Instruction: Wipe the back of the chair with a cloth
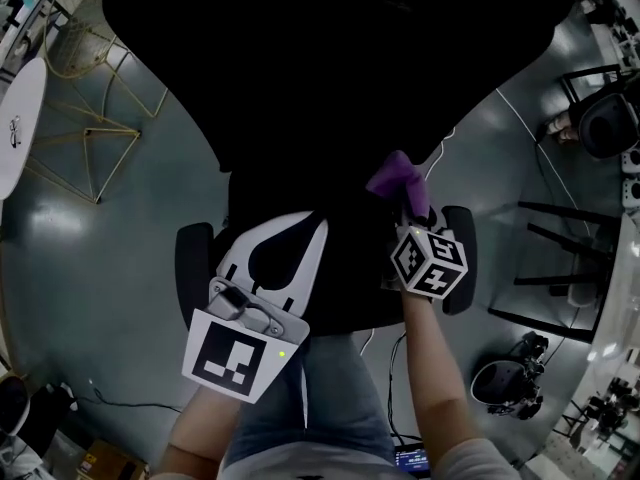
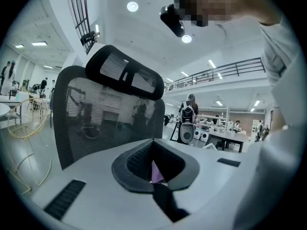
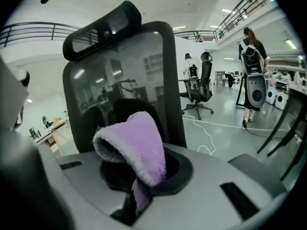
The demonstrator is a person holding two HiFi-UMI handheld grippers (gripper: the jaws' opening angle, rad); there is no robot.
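The black mesh chair back (image 1: 330,68) fills the top of the head view and rises upright in front of both gripper views (image 2: 105,123) (image 3: 129,90), with its headrest (image 2: 124,73) on top. My right gripper (image 1: 406,206) is shut on a fluffy purple cloth (image 1: 400,180) that stands up against the chair back. In the right gripper view the cloth (image 3: 139,143) bulges out of the pinched jaws of the right gripper (image 3: 139,188). My left gripper (image 1: 312,224) hovers to the cloth's left above the seat, jaws together. Only a thin purple sliver shows at the jaw notch of the left gripper (image 2: 156,176).
The chair's armrests (image 1: 192,263) (image 1: 462,258) flank my grippers. A gold wire chair (image 1: 85,108) and a white round table (image 1: 20,108) stand at the left. Another black chair (image 1: 600,118), a dark frame (image 1: 550,258) and gear (image 1: 510,383) sit at the right. A white cable (image 3: 211,128) lies on the floor.
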